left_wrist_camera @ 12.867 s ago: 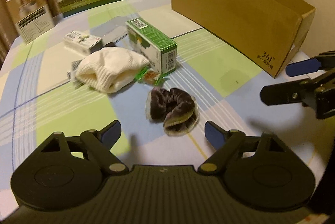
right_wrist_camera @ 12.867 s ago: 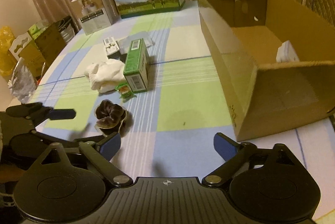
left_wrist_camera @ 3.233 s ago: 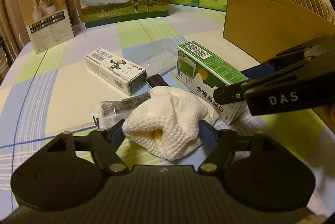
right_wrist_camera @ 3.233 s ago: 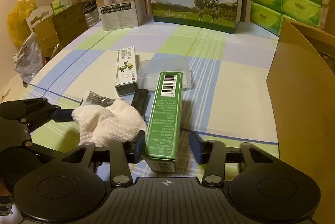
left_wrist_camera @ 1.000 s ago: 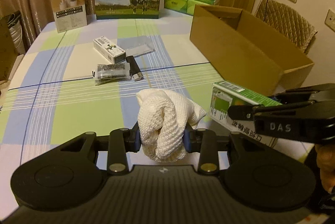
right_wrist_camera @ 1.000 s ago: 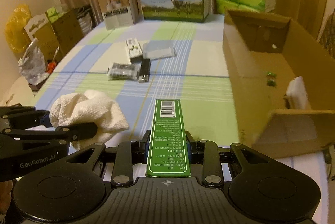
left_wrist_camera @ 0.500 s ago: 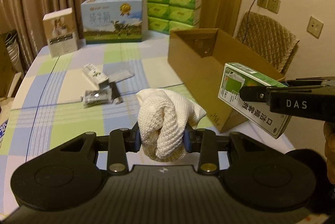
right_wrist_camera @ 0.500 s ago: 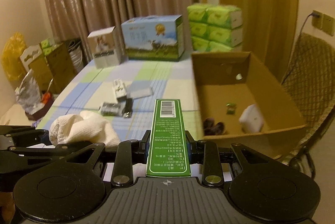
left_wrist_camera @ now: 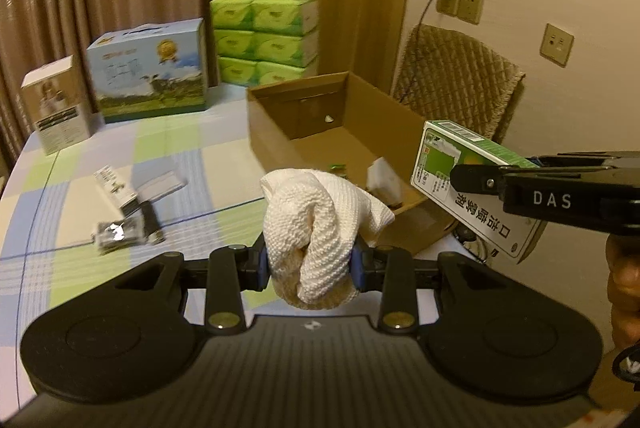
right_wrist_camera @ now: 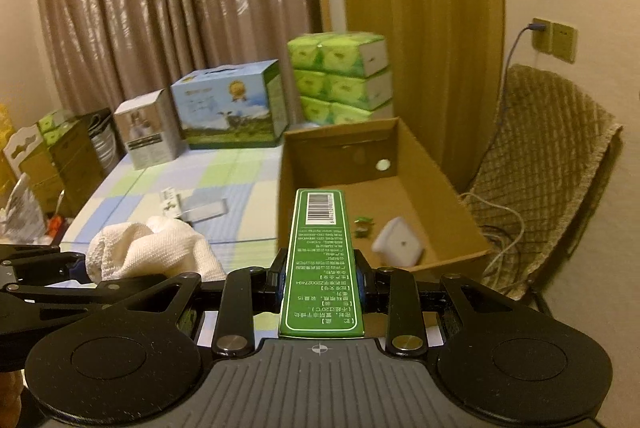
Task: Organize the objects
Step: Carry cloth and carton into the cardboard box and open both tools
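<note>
Two loads ride above the bench: left hand-held gripper (left_wrist_camera: 311, 264) pinches the cloth (left_wrist_camera: 316, 228), right hand-held gripper (right_wrist_camera: 322, 282) pinches the green carton (right_wrist_camera: 322, 264), long axis aimed forward at the box (right_wrist_camera: 424, 195) (open, at the bench's right edge); right is nearer

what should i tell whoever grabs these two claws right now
Left claw: shut on the white cloth, held in the air short of the cardboard box.
Right claw: shut on the green carton, also in the air, pointing at the box.
Already in the box: a small white item and a small green packet.
Left on the table: a small white box, a clear flat case, a dark packet and a black stick.
Next, probably: drop cloth and carton in, then fetch those.
</note>
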A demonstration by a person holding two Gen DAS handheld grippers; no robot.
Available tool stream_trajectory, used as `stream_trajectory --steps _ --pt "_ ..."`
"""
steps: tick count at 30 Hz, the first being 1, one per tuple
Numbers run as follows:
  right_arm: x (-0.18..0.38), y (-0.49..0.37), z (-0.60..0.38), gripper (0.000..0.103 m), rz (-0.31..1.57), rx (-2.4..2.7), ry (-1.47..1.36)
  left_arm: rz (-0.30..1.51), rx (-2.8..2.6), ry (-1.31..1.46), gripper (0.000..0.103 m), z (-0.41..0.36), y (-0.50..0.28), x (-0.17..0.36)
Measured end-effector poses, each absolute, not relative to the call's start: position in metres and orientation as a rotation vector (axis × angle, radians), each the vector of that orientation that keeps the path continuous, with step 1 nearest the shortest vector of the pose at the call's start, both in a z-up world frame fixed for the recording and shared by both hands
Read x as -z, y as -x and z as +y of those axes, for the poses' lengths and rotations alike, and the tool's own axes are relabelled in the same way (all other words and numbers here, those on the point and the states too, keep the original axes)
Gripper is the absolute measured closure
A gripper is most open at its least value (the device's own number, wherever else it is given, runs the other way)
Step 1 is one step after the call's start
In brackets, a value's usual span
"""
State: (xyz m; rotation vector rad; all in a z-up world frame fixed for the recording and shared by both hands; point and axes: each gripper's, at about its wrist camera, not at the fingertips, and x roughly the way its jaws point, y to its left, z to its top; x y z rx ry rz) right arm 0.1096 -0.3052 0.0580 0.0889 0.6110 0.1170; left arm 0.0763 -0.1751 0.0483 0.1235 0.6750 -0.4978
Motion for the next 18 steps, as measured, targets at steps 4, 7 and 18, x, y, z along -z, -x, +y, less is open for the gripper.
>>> stream_trajectory --steps 4,7,18 --pt "-0.059 -0.113 -0.321 0.076 0.605 -0.094 -0.097 0.668 0.522 -0.14 0.071 -0.195 -0.081 -0.051" --pt "-0.059 -0.116 -0.331 0.076 0.601 -0.08 -0.099 0.666 0.536 -0.152 0.071 -0.208 -0.087 -0.051" --pt "-0.059 -0.144 -0.355 0.076 0.594 -0.062 -0.08 0.665 0.562 -0.163 0.071 -0.243 -0.114 -0.052"
